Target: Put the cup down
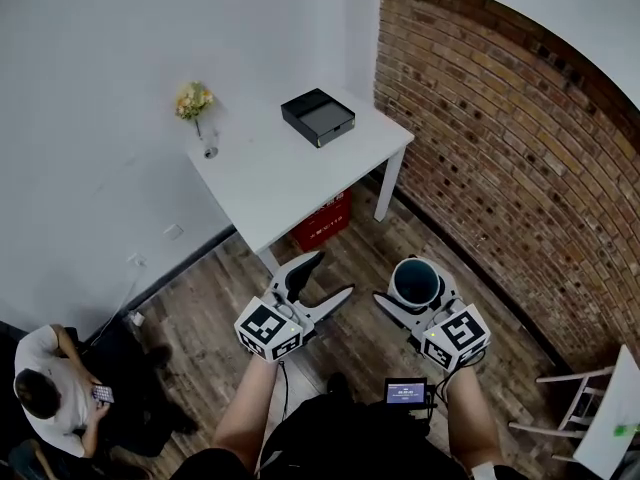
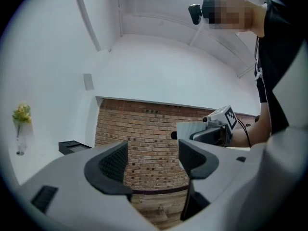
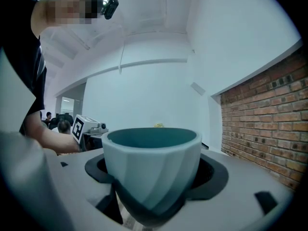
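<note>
A pale teal cup (image 1: 416,282) with a dark inside sits upright between the jaws of my right gripper (image 1: 418,290), which is shut on it above the wooden floor. In the right gripper view the cup (image 3: 153,165) fills the middle, and the black pads (image 3: 214,174) hug its lower body. My left gripper (image 1: 325,276) hangs beside it to the left, open with nothing between its fingers. In the left gripper view its black pads (image 2: 111,165) stand apart with brick wall showing between them, and the cup (image 2: 188,129) shows at the right.
A white table (image 1: 270,183) stands ahead against the wall, with a black box (image 1: 318,116) and a small vase of flowers (image 1: 196,106) on it. A red crate (image 1: 322,222) sits under it. A brick wall (image 1: 500,148) runs along the right. A seated person (image 1: 45,388) is at the lower left and a white chair (image 1: 585,408) at the lower right.
</note>
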`<state>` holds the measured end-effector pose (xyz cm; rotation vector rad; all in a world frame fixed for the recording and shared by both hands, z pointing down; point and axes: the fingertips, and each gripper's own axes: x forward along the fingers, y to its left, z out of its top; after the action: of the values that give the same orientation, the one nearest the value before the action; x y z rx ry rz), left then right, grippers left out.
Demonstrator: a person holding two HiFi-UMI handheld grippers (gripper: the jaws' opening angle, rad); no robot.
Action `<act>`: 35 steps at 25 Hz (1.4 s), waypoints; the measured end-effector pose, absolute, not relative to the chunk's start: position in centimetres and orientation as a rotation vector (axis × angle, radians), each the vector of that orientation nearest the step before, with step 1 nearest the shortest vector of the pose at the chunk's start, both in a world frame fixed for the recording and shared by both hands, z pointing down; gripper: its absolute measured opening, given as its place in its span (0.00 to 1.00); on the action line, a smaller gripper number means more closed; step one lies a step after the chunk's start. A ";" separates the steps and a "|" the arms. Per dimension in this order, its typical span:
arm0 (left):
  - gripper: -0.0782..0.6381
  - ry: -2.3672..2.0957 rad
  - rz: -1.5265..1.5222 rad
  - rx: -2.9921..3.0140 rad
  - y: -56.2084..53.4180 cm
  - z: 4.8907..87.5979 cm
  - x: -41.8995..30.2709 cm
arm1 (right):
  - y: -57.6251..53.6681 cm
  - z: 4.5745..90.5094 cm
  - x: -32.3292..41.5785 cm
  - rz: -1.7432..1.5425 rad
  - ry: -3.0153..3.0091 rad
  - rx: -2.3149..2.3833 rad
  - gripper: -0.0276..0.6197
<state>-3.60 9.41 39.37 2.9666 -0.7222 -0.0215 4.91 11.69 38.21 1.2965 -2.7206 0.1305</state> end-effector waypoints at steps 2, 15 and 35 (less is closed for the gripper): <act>0.58 -0.711 -0.025 2.964 8.5 39.5 -3.6 | 10.6 38.3 4.7 0.130 -2.716 1.290 0.67; 0.58 -0.745 -0.040 2.933 3.1 40.9 -4.2 | 4.5 39.4 4.7 0.126 -2.738 1.247 0.67; 0.58 -0.976 0.044 2.885 -17.4 41.3 2.4 | -17.8 39.9 11.4 0.140 -2.859 1.081 0.67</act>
<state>2.36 -17.44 41.32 2.8852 -0.9763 0.0444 11.37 -17.81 39.94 1.0811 -2.8588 0.1404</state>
